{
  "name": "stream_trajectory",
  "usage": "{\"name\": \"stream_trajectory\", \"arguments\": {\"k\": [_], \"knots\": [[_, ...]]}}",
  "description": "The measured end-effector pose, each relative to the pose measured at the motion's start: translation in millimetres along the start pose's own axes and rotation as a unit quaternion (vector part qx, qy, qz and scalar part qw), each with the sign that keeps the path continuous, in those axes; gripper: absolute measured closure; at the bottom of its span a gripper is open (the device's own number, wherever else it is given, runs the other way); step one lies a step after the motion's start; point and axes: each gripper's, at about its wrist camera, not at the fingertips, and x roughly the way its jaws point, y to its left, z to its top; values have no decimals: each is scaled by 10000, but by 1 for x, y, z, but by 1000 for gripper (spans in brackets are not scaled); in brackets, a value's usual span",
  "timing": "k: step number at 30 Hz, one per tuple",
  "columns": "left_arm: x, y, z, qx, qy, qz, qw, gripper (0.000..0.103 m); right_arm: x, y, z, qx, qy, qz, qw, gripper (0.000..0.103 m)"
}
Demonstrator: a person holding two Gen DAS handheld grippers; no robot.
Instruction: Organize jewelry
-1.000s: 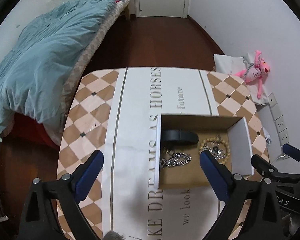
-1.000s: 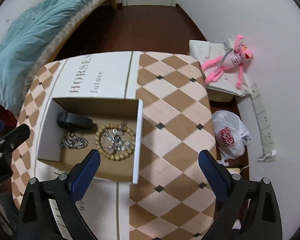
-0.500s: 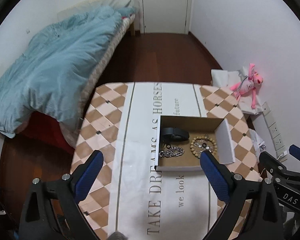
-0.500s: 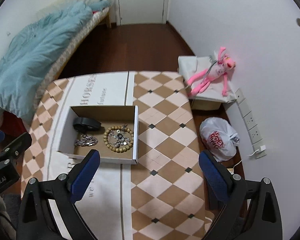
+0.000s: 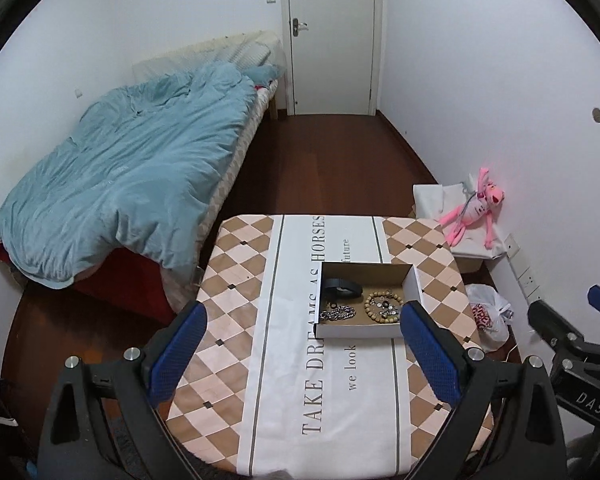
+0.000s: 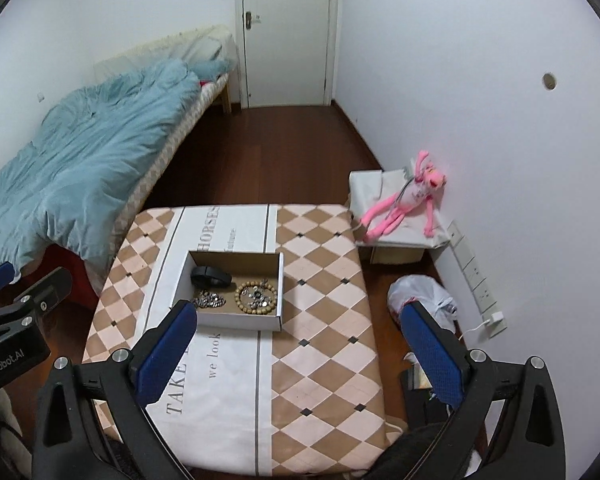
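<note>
Jewelry sits in an open box [image 5: 364, 330] on the surface [image 5: 260, 360], toward its right side. Nearest the cameras, the left tool [image 5: 304, 356] and right tool [image 6: 300, 354] both hover above the near edge with fingers spread wide, nothing between them. Inside the box there's a chain [image 5: 337, 314] at front left, a bead bracelet [image 5: 383, 307] with small metal bits inside it at front right, and a black band [image 5: 342, 287] behind the chain. Further back: a bag [image 6: 420, 294] on the floor, a pink plush [image 6: 408, 200] by the wall, a bed [image 5: 132, 176] at left, and a door [image 5: 332, 36].
</note>
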Motion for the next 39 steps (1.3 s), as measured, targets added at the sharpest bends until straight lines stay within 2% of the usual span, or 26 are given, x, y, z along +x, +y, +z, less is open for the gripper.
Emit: {"name": "stream_trajectory", "arguments": {"k": [9,23,30,39], "knots": [[-30,3,-6,-69,-39,-131,9999,4,-41,-1,-1,-30,-238,-36,9997,0],[-33,-4,-10,-36,120,-154,9998,4,-48,0,-7,-78,-165,20,9998,0],[-16,-8,-4,-75,359,-207,9991,4,-31,-3,-1,-26,-94,-82,9999,0],[19,-13,6,-38,598,-50,9982,4,12,-5,12,2,197,-196,9996,0]]}}
